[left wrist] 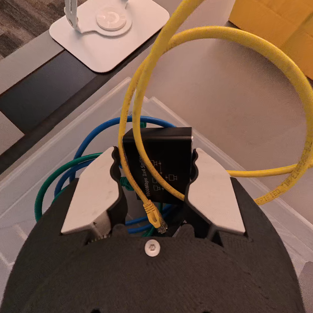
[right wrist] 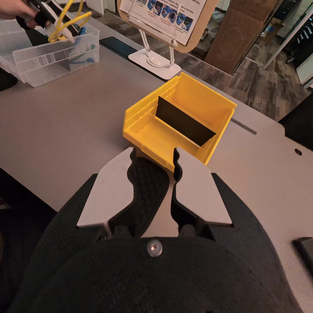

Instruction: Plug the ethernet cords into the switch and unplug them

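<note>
The switch (left wrist: 158,165) lies in the clear bin (right wrist: 55,57) on coiled cords (left wrist: 67,169) — left of the divided bin (right wrist: 179,118), well apart.

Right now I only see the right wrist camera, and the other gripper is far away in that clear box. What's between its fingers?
Observer: A black switch sits between the left gripper's fingers. I cannot tell whether they pinch it.
Operator: Is the yellow cord plugged in?
Observer: The yellow cord drapes over the switch, and its plug hangs free.
Operator: Any other cords?
Observer: A green cord loops beside a blue cord in the clear bin.
</note>
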Demonstrator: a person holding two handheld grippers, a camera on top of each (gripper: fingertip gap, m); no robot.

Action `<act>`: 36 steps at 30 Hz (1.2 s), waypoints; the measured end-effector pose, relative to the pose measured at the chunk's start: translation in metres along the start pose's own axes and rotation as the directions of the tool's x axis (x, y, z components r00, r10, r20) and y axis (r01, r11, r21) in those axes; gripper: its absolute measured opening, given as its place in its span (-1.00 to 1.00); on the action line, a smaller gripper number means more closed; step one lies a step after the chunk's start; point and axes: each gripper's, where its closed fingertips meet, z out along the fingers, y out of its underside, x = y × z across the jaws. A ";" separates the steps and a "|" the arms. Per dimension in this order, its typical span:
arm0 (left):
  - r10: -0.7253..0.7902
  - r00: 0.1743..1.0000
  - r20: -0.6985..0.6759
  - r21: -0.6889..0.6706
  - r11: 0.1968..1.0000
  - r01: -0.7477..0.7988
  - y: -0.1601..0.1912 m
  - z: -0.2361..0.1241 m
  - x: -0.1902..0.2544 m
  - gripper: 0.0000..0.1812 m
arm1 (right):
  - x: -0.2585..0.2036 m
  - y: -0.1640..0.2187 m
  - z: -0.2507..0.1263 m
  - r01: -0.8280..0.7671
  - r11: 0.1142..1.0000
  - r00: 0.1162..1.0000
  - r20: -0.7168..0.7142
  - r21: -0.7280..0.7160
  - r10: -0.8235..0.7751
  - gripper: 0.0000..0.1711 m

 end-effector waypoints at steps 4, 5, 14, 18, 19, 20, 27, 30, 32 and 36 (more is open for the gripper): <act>-0.031 0.999 -0.042 -0.055 0.998 0.029 0.005 0.004 0.001 -0.03 | 0.011 0.024 -0.003 -0.108 0.994 0.994 -0.013 0.011 0.108 -0.49; -0.038 0.998 -0.049 -0.063 0.997 0.035 0.005 0.005 0.000 -0.03 | 0.012 0.029 -0.004 -0.134 0.991 0.991 -0.013 0.014 0.134 -0.49; -0.039 0.996 -0.082 -0.006 0.999 0.038 0.001 -0.001 0.002 -0.08 | 0.013 0.060 -0.013 -0.247 0.969 0.969 -0.011 0.024 0.247 -0.49; -0.044 0.996 -0.079 0.079 0.996 0.051 -0.009 -0.017 0.001 -0.09 | 0.012 0.072 -0.013 -0.282 0.959 0.959 -0.010 0.011 0.282 -0.49; -0.050 0.995 -0.084 0.110 0.992 0.059 -0.013 -0.023 0.001 -0.09 | 0.012 0.075 -0.013 -0.288 0.958 0.958 -0.011 0.008 0.288 -0.49; -0.055 0.994 -0.089 0.146 0.987 0.068 -0.018 -0.031 0.001 -0.09 | 0.012 0.077 -0.012 -0.294 0.956 0.956 -0.010 0.008 0.294 -0.49; -0.103 0.980 -0.168 0.414 0.895 0.165 -0.065 -0.102 0.006 -0.09 | 0.008 0.081 -0.003 -0.331 0.944 0.944 0.019 0.010 0.330 -0.49; -0.110 0.973 -0.204 0.487 0.851 0.198 -0.084 -0.135 0.012 -0.09 | 0.003 0.080 0.003 -0.335 0.942 0.942 0.040 0.010 0.334 -0.49; -0.106 0.970 -0.218 0.523 0.827 0.208 -0.097 -0.154 0.016 -0.09 | -0.001 0.078 0.007 -0.334 0.943 0.941 0.055 0.008 0.333 -0.49; -0.093 0.970 -0.224 0.572 0.793 0.208 -0.121 -0.190 0.022 -0.09 | -0.009 0.075 0.014 -0.332 0.943 0.940 0.082 0.006 0.330 -0.49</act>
